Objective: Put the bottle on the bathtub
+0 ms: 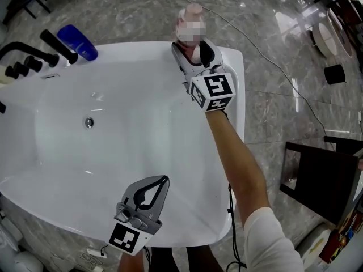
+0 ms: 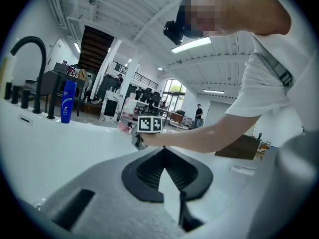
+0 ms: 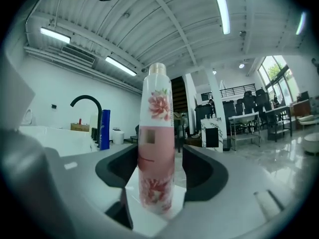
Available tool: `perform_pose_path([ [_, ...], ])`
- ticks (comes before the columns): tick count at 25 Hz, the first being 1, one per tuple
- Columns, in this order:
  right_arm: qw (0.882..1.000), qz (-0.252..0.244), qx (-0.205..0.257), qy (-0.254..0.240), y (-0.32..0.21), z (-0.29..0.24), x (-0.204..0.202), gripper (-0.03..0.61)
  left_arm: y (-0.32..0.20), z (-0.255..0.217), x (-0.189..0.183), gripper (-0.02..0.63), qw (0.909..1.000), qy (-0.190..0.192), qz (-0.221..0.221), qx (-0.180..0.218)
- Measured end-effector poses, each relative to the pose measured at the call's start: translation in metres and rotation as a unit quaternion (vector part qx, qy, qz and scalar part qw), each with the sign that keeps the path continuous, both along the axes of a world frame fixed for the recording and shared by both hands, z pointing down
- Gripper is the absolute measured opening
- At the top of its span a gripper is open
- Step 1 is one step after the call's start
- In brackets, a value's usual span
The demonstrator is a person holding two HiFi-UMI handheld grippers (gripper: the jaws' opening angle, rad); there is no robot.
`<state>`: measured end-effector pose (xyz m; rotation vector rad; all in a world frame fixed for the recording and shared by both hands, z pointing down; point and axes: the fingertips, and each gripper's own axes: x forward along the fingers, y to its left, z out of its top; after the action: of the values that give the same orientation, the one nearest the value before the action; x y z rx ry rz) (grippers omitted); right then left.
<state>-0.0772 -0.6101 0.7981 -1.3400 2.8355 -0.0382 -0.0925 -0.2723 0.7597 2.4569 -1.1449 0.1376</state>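
Note:
A tall pink bottle (image 1: 190, 17) with flower print stands upright at the far right corner of the white bathtub's rim (image 1: 233, 61). My right gripper (image 1: 194, 50) reaches level around it. In the right gripper view the bottle (image 3: 157, 98) stands on the white rim between the jaws of the right gripper (image 3: 155, 156). The left jaw is at its side and a thin gap shows on the right, so the jaws are open. My left gripper (image 1: 164, 179) hangs over the tub's near side, shut and holding nothing, its tips meeting in the left gripper view (image 2: 163, 151).
A blue bottle (image 1: 79, 41) and a black faucet (image 1: 34, 52) with handles sit at the tub's far left corner. A drain fitting (image 1: 88, 122) is on the tub's inner wall. A cable (image 1: 255, 44) runs over the marble floor, and a dark stool (image 1: 326, 177) stands at the right.

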Motion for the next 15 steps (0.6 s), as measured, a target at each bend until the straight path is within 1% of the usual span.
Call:
perform_pose_path([
  [3,1.0,0.008,-0.021,-0.003,0.015,0.006,0.013,0.276,0.003,-0.004,0.003,0.003,1.0,0.0,0.001,-0.002],
  [4,0.999,0.014,-0.03,0.002,0.021,0.008,0.017,0.258,0.003,-0.007,0.003,0.003,1.0,0.0,0.001,-0.002],
  [5,0.999,0.02,-0.04,0.009,0.028,0.009,0.021,0.194,0.004,-0.01,0.004,0.003,1.0,0.0,0.001,-0.002],
  [6,0.998,0.026,-0.049,0.015,0.037,0.008,0.024,0.16,0.004,-0.013,0.005,0.003,1.0,0.0,0.001,-0.001],
  [7,0.998,0.028,-0.057,0.016,0.047,0.005,0.026,0.144,0.005,-0.017,0.006,0.002,1.0,0.0,0.001,-0.001],
  [10,0.997,0.022,-0.078,0.002,0.082,-0.012,0.03,0.147,0.007,-0.032,0.008,0.002,1.0,0.006,-0.002,0.002],
  [13,0.997,0.003,-0.077,0.001,0.124,-0.041,0.035,0.142,0.011,-0.055,0.009,0.003,0.9999,0.011,-0.006,0.006],
  [15,0.997,-0.005,-0.073,-0.003,0.153,-0.068,0.043,0.088,0.015,-0.073,0.009,0.003,0.9999,0.008,-0.007,0.008],
])
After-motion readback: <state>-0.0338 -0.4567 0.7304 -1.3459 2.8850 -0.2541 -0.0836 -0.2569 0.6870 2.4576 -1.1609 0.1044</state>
